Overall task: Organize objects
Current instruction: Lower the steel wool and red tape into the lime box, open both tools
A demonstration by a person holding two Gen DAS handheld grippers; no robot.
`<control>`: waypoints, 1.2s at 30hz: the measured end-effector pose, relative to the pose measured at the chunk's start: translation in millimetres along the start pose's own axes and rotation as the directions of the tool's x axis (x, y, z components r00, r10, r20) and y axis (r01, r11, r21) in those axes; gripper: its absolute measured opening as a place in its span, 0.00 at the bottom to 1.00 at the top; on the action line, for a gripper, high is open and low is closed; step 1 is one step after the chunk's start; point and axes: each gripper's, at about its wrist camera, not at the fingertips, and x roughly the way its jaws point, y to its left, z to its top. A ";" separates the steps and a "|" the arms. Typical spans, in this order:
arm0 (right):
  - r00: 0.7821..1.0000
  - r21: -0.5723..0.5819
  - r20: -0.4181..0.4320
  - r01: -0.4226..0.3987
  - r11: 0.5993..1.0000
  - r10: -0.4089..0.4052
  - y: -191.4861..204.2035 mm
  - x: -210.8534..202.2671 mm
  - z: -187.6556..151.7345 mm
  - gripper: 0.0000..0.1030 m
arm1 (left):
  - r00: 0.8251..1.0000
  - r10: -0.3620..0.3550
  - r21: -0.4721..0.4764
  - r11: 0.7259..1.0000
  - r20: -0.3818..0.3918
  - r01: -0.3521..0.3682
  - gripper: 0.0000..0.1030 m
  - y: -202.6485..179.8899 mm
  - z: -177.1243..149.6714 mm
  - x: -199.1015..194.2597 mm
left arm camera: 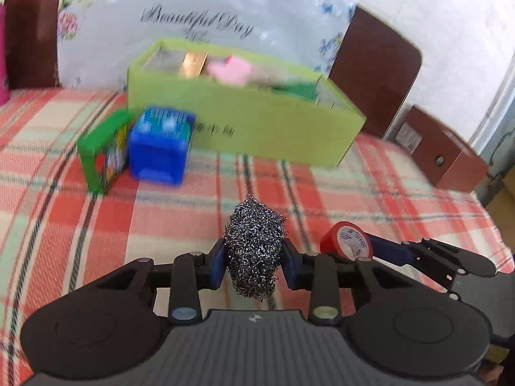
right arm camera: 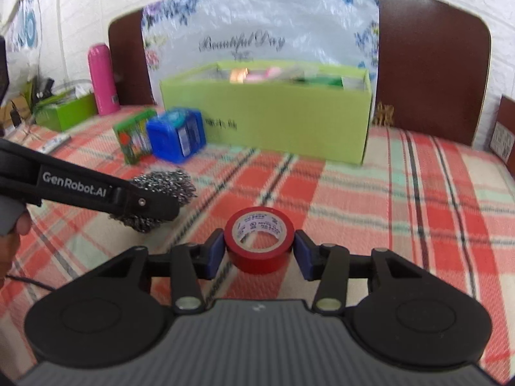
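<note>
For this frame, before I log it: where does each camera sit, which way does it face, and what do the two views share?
Left wrist: on the left gripper, facing along its fingers toward the green box; steel wool between its pads, right gripper's fingers at right.
Right wrist: on the right gripper, facing the same box; red tape roll between its pads, left gripper and part of a hand at left.
Shared: box, blue container, green packet, plaid cloth, steel wool, tape.

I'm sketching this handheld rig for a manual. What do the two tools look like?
Both tools, left tool and right tool, match: black linkage arms with silver pivots, blue pads, round black housings and a ribbed grey body. White "GenRobot.AI" lettering runs along the left one's side.
</note>
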 end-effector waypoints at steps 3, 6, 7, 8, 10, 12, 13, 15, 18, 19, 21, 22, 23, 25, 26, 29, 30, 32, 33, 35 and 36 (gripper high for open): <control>0.998 -0.030 0.063 0.012 0.999 -0.010 -0.2 -7.8 16.9 0.44 | 0.998 -0.025 0.012 1.000 0.053 0.024 0.35 -3.7 17.9 -9.8; 0.991 -0.051 0.129 0.031 0.998 -0.024 -5.0 -11.9 37.5 0.44 | 0.994 -0.033 0.032 0.999 0.103 0.029 0.35 -8.5 38.7 -15.1; 0.989 -0.054 0.146 0.041 0.998 -0.032 -6.8 -12.1 44.0 0.44 | 0.992 -0.032 0.037 0.999 0.118 0.028 0.35 -10.3 45.6 -15.9; 0.985 -0.057 0.164 0.053 0.997 -0.043 -8.9 -12.3 51.0 0.44 | 0.991 -0.034 0.042 0.999 0.132 0.029 0.35 -11.6 52.0 -16.6; 0.979 -0.060 0.191 0.078 0.995 -0.065 -13.4 -10.3 63.7 0.44 | 0.986 -0.039 0.045 0.998 0.160 0.032 0.35 -13.2 67.6 -16.4; 0.973 -0.060 0.212 0.103 0.993 -0.088 -19.0 -5.7 75.5 0.44 | 0.982 -0.028 0.040 0.999 0.184 0.021 0.35 -14.8 82.8 -11.7; 0.970 -0.057 0.220 0.118 0.991 -0.103 -23.2 -1.2 82.8 0.44 | 0.981 -0.022 0.032 0.999 0.193 0.016 0.35 -14.3 91.0 -8.7; 0.964 -0.041 0.230 0.145 0.989 -0.132 -30.7 8.2 94.8 0.44 | 0.978 -0.014 0.017 1.000 0.206 0.011 0.35 -13.2 106.9 0.2; 0.960 -0.018 0.234 0.166 0.986 -0.157 -40.8 24.0 109.5 0.44 | 0.976 0.019 0.007 1.000 0.218 -0.021 0.35 -13.7 126.5 16.9; 0.957 -0.016 0.235 0.177 0.984 -0.169 -42.7 28.8 112.8 0.44 | 0.976 0.025 0.002 1.000 0.218 -0.026 0.35 -13.1 130.3 21.4; 0.953 -0.013 0.235 0.198 0.980 -0.190 -48.0 39.7 117.5 0.44 | 0.977 0.030 -0.007 1.000 0.210 -0.029 0.35 -12.2 138.0 31.2; 0.952 -0.009 0.236 0.204 0.979 -0.197 -50.0 43.9 119.2 0.44 | 0.978 0.032 -0.010 0.999 0.208 -0.031 0.35 -12.3 140.5 35.8; 0.951 -0.003 0.235 0.207 0.978 -0.201 -53.3 48.9 120.4 0.44 | 0.978 0.037 -0.012 0.999 0.206 -0.036 0.36 -12.5 142.6 40.7; 0.952 0.017 0.226 0.207 0.978 -0.206 -57.4 57.6 121.9 0.44 | 0.978 0.047 -0.011 0.999 0.205 -0.046 0.38 -12.7 144.1 50.8; 0.954 0.021 0.220 0.203 0.979 -0.203 -58.5 62.7 122.0 0.44 | 0.977 0.056 -0.005 0.998 0.204 -0.056 0.46 -13.2 142.4 56.1; 0.962 -0.003 0.193 0.200 0.980 -0.196 -59.0 78.4 116.9 0.64 | 0.976 0.116 0.017 0.993 0.184 -0.121 0.69 -14.3 131.2 65.8; 0.957 -0.003 0.194 0.220 0.975 -0.216 -58.6 78.7 113.3 0.69 | 0.976 0.120 0.027 0.991 0.182 -0.127 0.69 -12.8 125.2 65.9; 0.949 0.005 0.216 0.235 0.972 -0.231 -58.9 72.7 104.2 0.77 | 0.980 0.109 0.020 0.993 0.166 -0.114 0.69 -8.5 116.3 63.7; 0.946 0.017 0.222 0.239 0.971 -0.236 -59.6 69.1 99.6 0.86 | 0.982 0.110 0.001 0.994 0.155 -0.112 0.69 -5.8 112.8 61.8; 0.939 0.048 0.231 0.251 0.967 -0.255 -60.8 61.3 91.0 0.98 | 0.976 0.118 0.003 0.993 0.181 -0.121 0.70 -7.1 106.4 53.6; 0.935 0.062 0.236 0.257 0.964 -0.264 -60.7 56.0 86.5 0.98 | 0.973 0.134 0.010 0.990 0.189 -0.138 0.72 -10.1 104.1 48.1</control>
